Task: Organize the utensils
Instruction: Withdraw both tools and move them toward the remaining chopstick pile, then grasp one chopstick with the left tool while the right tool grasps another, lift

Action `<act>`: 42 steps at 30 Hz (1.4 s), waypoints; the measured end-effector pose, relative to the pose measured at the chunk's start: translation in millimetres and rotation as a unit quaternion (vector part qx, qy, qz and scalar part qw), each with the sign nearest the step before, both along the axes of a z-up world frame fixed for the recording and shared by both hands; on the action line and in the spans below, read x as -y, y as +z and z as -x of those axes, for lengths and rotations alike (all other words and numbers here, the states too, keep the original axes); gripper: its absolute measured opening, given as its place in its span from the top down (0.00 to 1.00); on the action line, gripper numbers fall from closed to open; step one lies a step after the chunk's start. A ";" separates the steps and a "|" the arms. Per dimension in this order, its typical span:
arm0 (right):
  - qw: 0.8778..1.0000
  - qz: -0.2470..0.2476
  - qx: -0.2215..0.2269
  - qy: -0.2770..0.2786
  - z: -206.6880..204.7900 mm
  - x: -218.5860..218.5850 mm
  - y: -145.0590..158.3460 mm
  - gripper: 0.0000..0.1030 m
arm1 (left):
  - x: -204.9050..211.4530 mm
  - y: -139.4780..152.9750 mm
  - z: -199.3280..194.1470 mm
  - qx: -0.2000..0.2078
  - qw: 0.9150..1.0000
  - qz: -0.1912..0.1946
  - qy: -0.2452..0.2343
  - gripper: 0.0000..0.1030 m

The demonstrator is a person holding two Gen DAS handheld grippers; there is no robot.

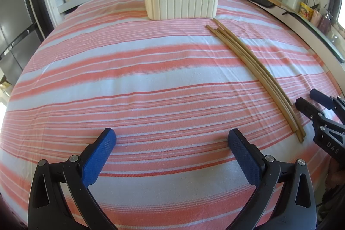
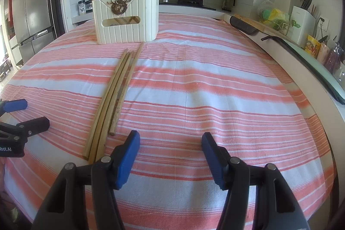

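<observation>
Both claws wide, empty — chopsticks [image 2: 116, 96] mid-tabletop look light, stiff, prone to roll (thin bundle), so right claw [image 2: 170, 143] pinches near ends — holder [image 2: 126, 29] at far edge.

L claw [image 1: 171, 143] & R claw [image 2: 170, 147] both wide open, low, side by side.

We see four long wooden chopsticks [image 2: 117, 92] lying flat and side by side on the striped worktop, their far tips just beside the cream ribbed holder [image 2: 126, 19], which stands upright at the far side with more chopsticks inside.
</observation>
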State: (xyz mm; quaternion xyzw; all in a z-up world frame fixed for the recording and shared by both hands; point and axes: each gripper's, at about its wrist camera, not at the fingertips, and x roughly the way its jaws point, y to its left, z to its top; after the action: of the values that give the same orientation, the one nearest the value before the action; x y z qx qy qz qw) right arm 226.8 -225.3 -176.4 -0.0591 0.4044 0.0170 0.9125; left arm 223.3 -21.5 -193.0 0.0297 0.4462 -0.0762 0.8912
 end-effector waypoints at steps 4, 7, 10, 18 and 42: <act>1.000 0.001 0.000 0.000 0.2 0.0 0.0 0.41 | -0.2 0.1 0.0 0.000 1.000 0.000 0.000 0.00; 1.000 0.002 0.001 -0.001 0.3 -0.2 0.1 0.41 | -0.2 0.1 0.2 0.000 1.000 0.000 0.000 0.00; 1.000 0.002 0.001 -0.001 0.3 0.1 -0.2 0.41 | -0.3 0.1 0.4 0.000 1.000 0.000 0.000 0.00; 1.000 0.004 0.001 -0.001 0.3 -0.2 0.1 0.41 | -3.2 12.4 -16.0 -0.023 0.998 0.063 0.020 0.01; 1.000 0.001 0.005 -0.001 -0.6 -0.2 -0.8 0.41 | 44.6 5.7 -83.9 -0.023 0.999 -0.003 0.022 0.01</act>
State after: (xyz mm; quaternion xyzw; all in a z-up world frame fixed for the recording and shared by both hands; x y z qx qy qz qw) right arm 227.5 -225.1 -177.2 -0.0594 0.4004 0.0157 0.9143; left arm 307.1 -66.1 -187.3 0.0207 0.4676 -0.0563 0.8819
